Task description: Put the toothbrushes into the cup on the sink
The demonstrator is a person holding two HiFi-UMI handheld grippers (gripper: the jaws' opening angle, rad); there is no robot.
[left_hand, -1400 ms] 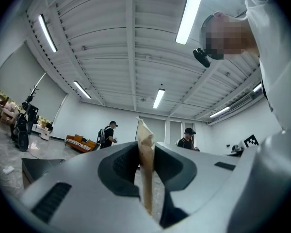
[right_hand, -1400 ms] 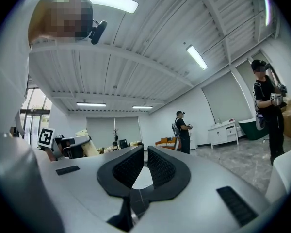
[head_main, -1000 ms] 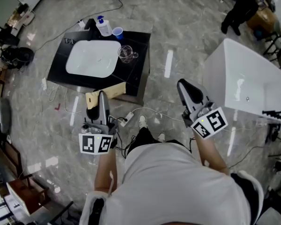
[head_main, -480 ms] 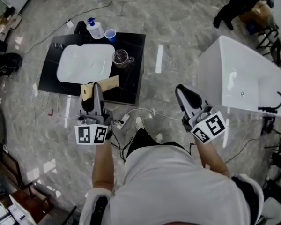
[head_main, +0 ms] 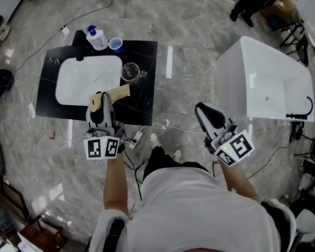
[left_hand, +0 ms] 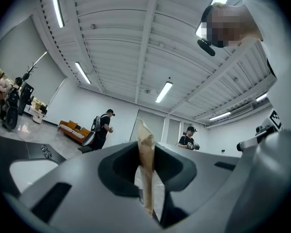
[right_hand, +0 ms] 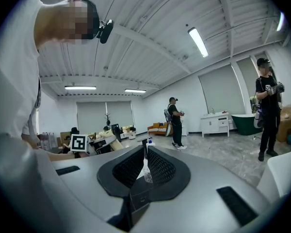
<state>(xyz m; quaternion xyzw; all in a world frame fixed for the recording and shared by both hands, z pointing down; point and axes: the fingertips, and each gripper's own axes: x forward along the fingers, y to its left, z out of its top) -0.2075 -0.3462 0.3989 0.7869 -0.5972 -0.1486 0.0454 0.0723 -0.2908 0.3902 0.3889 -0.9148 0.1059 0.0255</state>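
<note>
Tan paper packet (head_main: pixel 119 92) is pinched edge-on between the narrowly parted jaws of the left tool (head_main: pixel 101 100), over the front edge of the black surface (head_main: pixel 147 88). Its long axis lies crosswise to the jaws, with one end pointing toward the glass cup (head_main: pixel 130 71). Right tool (head_main: pixel 206 113) is pressed together and empty, well apart from the surface.

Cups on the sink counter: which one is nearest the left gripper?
The clear glass mug right of the basin; the blue cup stands farther back, beside the soap bottle.
</note>
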